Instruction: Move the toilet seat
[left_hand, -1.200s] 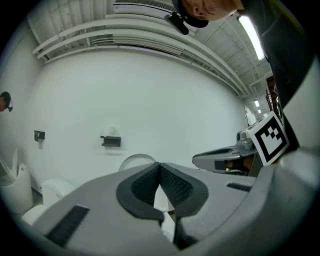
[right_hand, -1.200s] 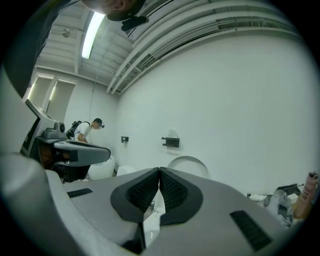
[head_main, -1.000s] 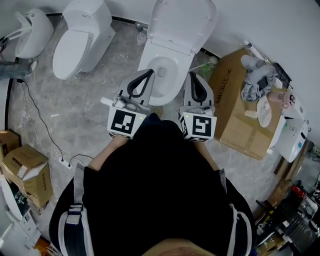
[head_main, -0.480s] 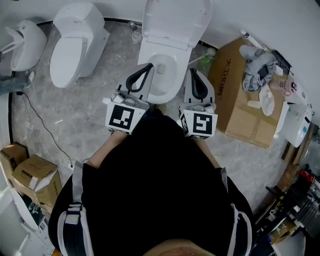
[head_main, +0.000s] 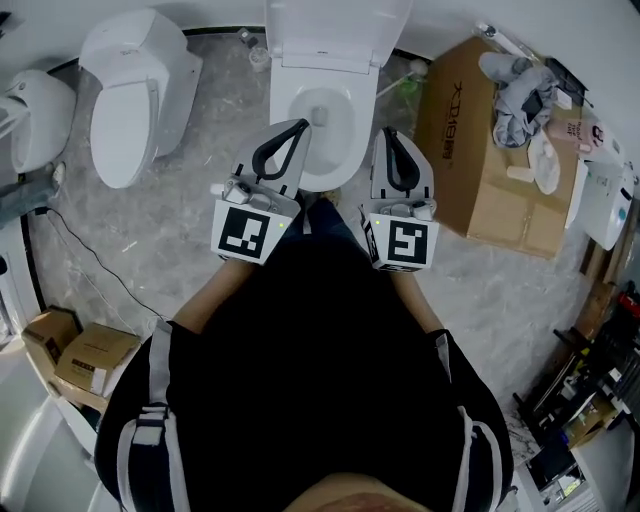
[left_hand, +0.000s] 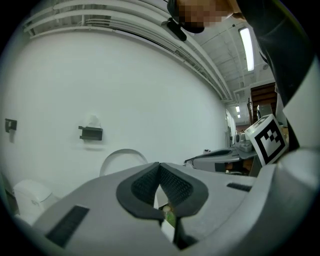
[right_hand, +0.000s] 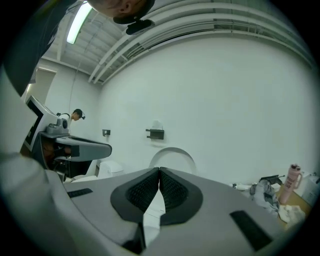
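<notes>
You stand over a white ceramic toilet (head_main: 325, 176) at the far edge of a grey, marble-veined floor (head_main: 165, 240), against a plain white wall (right_hand: 225, 110). Its oval bowl is open.

The seat (head_main: 325, 30) is up. It is a smooth, rounded white slab leaning back toward the wall. I cannot tell seat from lid there. In both gripper views it shows as a pale arch just beyond the jaw tips.

Your left gripper (head_main: 303, 125) reaches over the bowl's left rim. Its jaws are pressed together at the tips with nothing between them. The dark mesh-textured pads (left_hand: 175, 187) curve into a closed loop set in grey plastic.

Your right gripper (head_main: 387, 133) is just beside the bowl's right rim. Its jaws are also pressed together and hold nothing, and its black ribbed pads (right_hand: 172, 191) meet at a point. Whether either gripper touches the toilet cannot be told.

A second toilet (head_main: 130, 100) with its lid down stands to the left. A brown cardboard box (head_main: 480, 150) stands at the floor's right edge with a crumpled grey cloth (head_main: 515, 90) on top. A thin dark cable (head_main: 85, 262) snakes along the floor's left side. A small black holder (right_hand: 155, 133) is fixed to the wall.
</notes>
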